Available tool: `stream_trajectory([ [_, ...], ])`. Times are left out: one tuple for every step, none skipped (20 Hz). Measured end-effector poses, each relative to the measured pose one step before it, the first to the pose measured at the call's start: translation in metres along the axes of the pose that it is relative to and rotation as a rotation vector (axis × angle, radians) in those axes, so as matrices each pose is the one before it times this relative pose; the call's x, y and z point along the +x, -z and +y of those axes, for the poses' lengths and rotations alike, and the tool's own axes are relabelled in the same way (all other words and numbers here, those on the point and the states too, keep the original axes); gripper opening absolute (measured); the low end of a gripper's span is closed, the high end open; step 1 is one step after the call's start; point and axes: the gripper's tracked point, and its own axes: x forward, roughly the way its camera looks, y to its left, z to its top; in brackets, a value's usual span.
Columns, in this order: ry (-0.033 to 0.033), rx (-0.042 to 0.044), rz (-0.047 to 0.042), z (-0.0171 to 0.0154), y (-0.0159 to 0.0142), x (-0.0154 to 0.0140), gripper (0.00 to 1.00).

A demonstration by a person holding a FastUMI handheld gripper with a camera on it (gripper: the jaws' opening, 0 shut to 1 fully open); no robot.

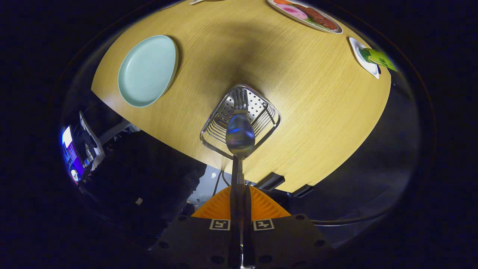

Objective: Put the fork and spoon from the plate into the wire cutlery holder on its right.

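My gripper point(239, 198) is shut on the handle of a metal spoon point(240, 135), whose bowl points forward, held above the table. Straight beyond the spoon's bowl stands the wire cutlery holder point(261, 116) on the wooden table. A fork point(241, 101) lies inside the holder, its tines showing just past the spoon's bowl. The pale green plate point(147, 70) sits on the table to the left of the holder, with nothing on it.
The round wooden table point(298, 93) has its near edge just beneath the holder. At its far side lie a plate with a food picture point(306, 15) and a small white dish with a green packet point(369, 58). Dark equipment with a lit screen point(71, 149) stands off the table at the left.
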Motion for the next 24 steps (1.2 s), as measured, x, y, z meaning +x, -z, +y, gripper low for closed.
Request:
stream_trajectory([
  [-0.00255,0.00331,0.00608,0.00209,-0.00569,-0.00118,0.08],
  [-0.00212,-0.00149,0.00818,0.00258,-0.00440,0.00003,0.08],
  [0.00158,-0.00496,0.01096,0.00015,-0.00186,0.00291,0.08],
  [0.00190,-0.00470,0.00848,0.00014,-0.00198,0.00311,0.09],
  [-0.00031,-0.00256,0.00185,0.00059,-0.00249,0.00028,0.12],
  [0.00024,0.00007,-0.00064,0.00238,-0.00150,0.00020,0.12],
  [-0.00192,-0.00309,-0.00230,0.00114,-0.00319,-0.00049,0.16],
  [-0.00323,-0.00065,-0.00680,0.00071,0.00000,0.00013,0.17],
  [-0.00214,-0.00284,-0.00536,0.00136,0.00009,-0.00270,0.17],
  [0.00514,-0.00285,-0.01044,0.00232,-0.00157,0.00034,0.20],
  [0.00274,-0.00551,-0.01650,0.00037,-0.00087,0.00121,0.24],
  [0.00792,-0.00224,-0.02241,0.00011,-0.00151,-0.00160,0.29],
  [-0.00094,-0.00086,-0.02843,0.00185,-0.00314,-0.00074,0.60],
  [-0.00767,0.00042,-0.02659,0.00209,-0.00064,-0.00064,0.72],
  [-0.00142,0.00228,-0.03076,-0.00029,-0.00097,-0.00112,0.85],
  [-0.00600,0.00697,-0.02989,0.00086,-0.00095,-0.00047,0.83],
  [-0.00645,0.00832,-0.03280,0.00009,-0.00092,-0.00155,0.83],
  [-0.00651,0.01049,-0.03786,0.00027,-0.00232,-0.00319,0.84],
  [-0.00707,0.01627,-0.04579,0.00084,-0.00226,-0.00375,0.86],
  [-0.00809,0.02465,-0.05639,0.00197,-0.00223,-0.00388,0.87],
  [-0.01439,0.02411,-0.06250,0.00332,0.00036,-0.00154,0.92],
  [-0.01005,0.02135,-0.06186,0.00286,-0.00211,-0.00369,0.97],
  [-0.00274,0.01591,-0.06135,0.00238,-0.00194,-0.00505,0.99],
  [0.00210,0.01202,-0.06502,0.00194,-0.00339,-0.00711,0.98],
])
